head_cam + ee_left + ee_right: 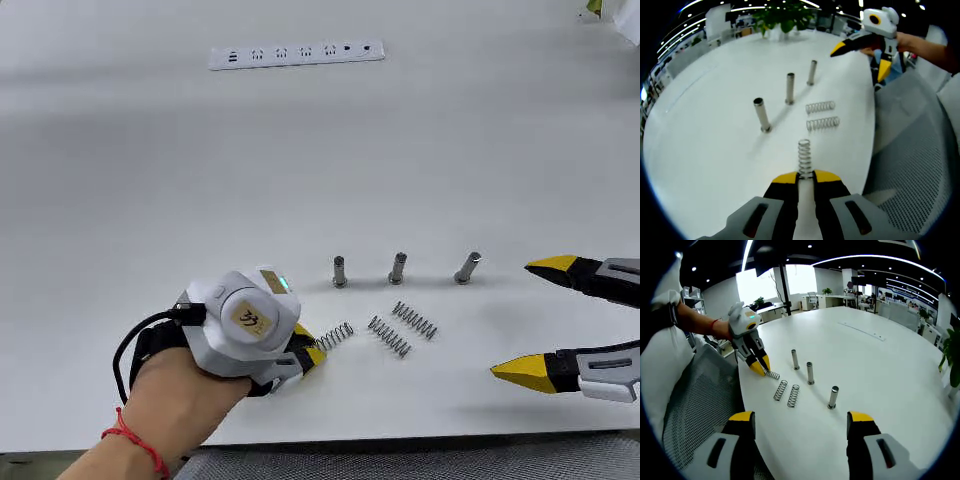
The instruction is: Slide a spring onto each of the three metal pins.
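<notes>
While none of the pins carries a spring yet, the left claw (312, 352) is clamped on the near end of the first spring (335, 337). It holds that spring low over the white counter (150, 180), to the left of the middle pin (398, 267) and nearer the person. The left pin (340, 271) stands just beyond the spring's free end. A second spring (389, 336) and a third spring (414, 320) lie side by side in front of the middle pin. The right pin (467, 266) stands on its far side. Well right of the middle pin hangs the right claw (535, 318), its jaws wide apart and empty.

The held spring is pinched only by its end coils and points sideways, while the pins stand upright. If it meets the pin off-centre, a coil may catch on the rim. The spring could then buckle or flick free, or the pin could topple.
</notes>
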Action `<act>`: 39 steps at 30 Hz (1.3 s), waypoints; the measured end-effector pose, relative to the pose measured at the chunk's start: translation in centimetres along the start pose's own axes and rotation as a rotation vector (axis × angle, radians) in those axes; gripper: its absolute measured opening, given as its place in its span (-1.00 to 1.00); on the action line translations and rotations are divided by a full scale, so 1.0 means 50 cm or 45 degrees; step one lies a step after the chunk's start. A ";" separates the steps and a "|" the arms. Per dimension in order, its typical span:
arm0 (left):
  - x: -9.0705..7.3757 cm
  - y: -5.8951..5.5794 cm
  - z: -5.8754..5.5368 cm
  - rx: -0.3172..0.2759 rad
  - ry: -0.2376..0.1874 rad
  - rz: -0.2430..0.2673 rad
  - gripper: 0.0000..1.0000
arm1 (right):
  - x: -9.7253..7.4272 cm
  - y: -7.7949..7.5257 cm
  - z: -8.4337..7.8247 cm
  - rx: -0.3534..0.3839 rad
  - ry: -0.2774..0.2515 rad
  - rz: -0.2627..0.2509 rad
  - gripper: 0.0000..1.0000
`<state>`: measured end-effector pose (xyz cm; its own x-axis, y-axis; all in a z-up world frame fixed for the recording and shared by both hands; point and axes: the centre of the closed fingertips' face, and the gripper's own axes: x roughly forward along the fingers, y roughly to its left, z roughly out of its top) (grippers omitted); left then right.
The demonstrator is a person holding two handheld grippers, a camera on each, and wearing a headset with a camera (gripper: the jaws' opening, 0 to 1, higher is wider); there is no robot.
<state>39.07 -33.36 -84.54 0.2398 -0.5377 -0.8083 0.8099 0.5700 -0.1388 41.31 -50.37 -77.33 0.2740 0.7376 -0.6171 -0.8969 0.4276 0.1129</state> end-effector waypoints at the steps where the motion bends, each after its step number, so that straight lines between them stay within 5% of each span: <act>1: -0.002 -0.001 0.000 -0.003 -0.005 -0.002 -0.78 | 0.000 0.000 0.001 0.000 0.000 -0.001 0.51; 26: -0.026 -0.008 0.004 -0.070 -0.082 -0.019 -0.79 | -0.002 0.003 0.009 -0.011 0.002 0.003 0.50; 39: -0.058 -0.019 0.036 -0.079 -0.178 -0.026 -0.79 | -0.007 0.013 0.058 -0.012 -0.050 0.023 0.48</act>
<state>38.54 -33.45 -81.04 0.2989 -0.6283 -0.7182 0.7818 0.5928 -0.1932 41.67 -48.83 -74.78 0.2709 0.7651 -0.5842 -0.9050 0.4092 0.1163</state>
